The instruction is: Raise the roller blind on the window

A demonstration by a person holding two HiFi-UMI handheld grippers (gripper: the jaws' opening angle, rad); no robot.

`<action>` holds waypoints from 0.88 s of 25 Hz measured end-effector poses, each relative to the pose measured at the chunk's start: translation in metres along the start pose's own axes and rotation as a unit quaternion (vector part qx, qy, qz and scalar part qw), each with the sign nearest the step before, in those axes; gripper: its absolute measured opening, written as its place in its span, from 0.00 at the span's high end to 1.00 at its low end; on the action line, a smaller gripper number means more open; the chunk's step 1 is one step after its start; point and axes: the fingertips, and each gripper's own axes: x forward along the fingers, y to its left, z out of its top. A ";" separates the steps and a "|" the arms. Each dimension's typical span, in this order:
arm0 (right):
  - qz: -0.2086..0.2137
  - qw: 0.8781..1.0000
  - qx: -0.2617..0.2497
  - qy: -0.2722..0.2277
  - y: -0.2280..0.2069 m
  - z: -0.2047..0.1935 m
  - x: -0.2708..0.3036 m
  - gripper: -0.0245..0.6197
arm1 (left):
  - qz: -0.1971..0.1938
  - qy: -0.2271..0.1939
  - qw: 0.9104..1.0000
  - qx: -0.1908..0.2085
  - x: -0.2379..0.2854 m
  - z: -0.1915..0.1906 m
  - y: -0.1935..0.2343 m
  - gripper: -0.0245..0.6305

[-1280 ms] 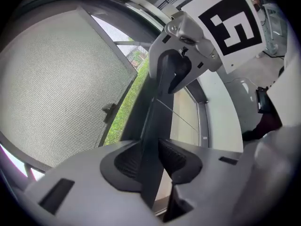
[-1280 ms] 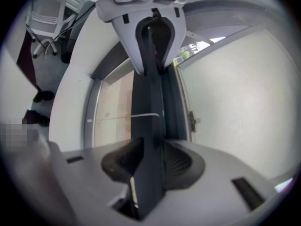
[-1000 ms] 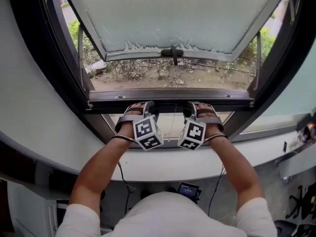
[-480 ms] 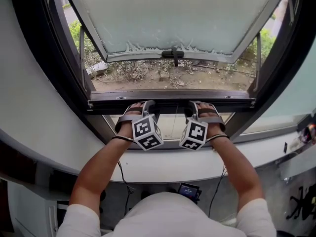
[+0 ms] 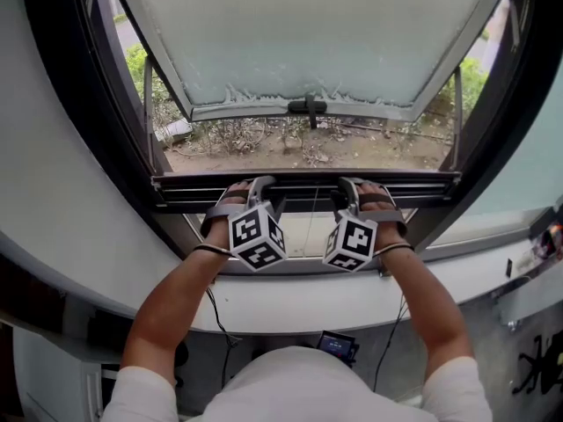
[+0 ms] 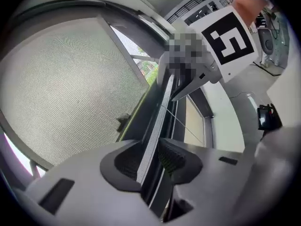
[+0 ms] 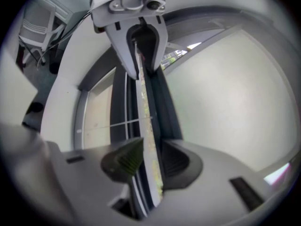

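Note:
The roller blind's dark bottom bar [image 5: 303,183] runs straight across the window opening. Side by side at its middle are my left gripper [image 5: 262,188] and right gripper [image 5: 345,188], each clamped on it. In the left gripper view the bar [image 6: 162,112] passes between the ribbed pads of the left gripper [image 6: 149,157], which press on it. The right gripper view shows the same: the bar [image 7: 146,112] sits pinched in the right gripper [image 7: 149,160]. The blind's fabric is not visible.
Beyond the bar, a frosted window sash [image 5: 308,33] stands pushed outward, its black handle [image 5: 306,106] at the lower edge. Bare ground and shrubs [image 5: 290,143] show outside. A dark window frame [image 5: 97,148] and a white sill [image 5: 290,297] surround the opening. A thin cord [image 6: 175,120] crosses beneath the bar.
Both grippers have risen together with the bottom bar clamped in them. The bar now sits a little higher against the window opening.

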 end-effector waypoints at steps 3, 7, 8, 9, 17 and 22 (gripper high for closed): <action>-0.006 1.000 0.004 -0.003 -0.011 0.003 -0.003 0.76 | 0.000 -0.005 1.000 -0.004 -0.004 0.006 0.009 0.77; -0.010 1.000 0.002 -0.005 -0.014 0.004 -0.006 0.76 | -0.002 -0.009 1.000 -0.012 -0.008 0.008 0.012 0.77; -0.010 1.000 0.002 -0.006 -0.015 0.004 -0.007 0.76 | -0.004 -0.010 1.000 -0.016 -0.009 0.008 0.013 0.77; -0.011 1.000 0.001 -0.006 -0.015 0.004 -0.007 0.76 | -0.006 -0.012 1.000 -0.018 -0.009 0.009 0.013 0.77; -0.032 0.999 -0.002 -0.014 -0.034 0.008 -0.014 0.76 | -0.004 -0.026 0.999 -0.027 -0.018 0.020 0.028 0.77; -0.055 0.998 0.010 -0.025 -0.059 0.013 -0.022 0.76 | 0.009 -0.041 0.999 -0.032 -0.029 0.034 0.048 0.77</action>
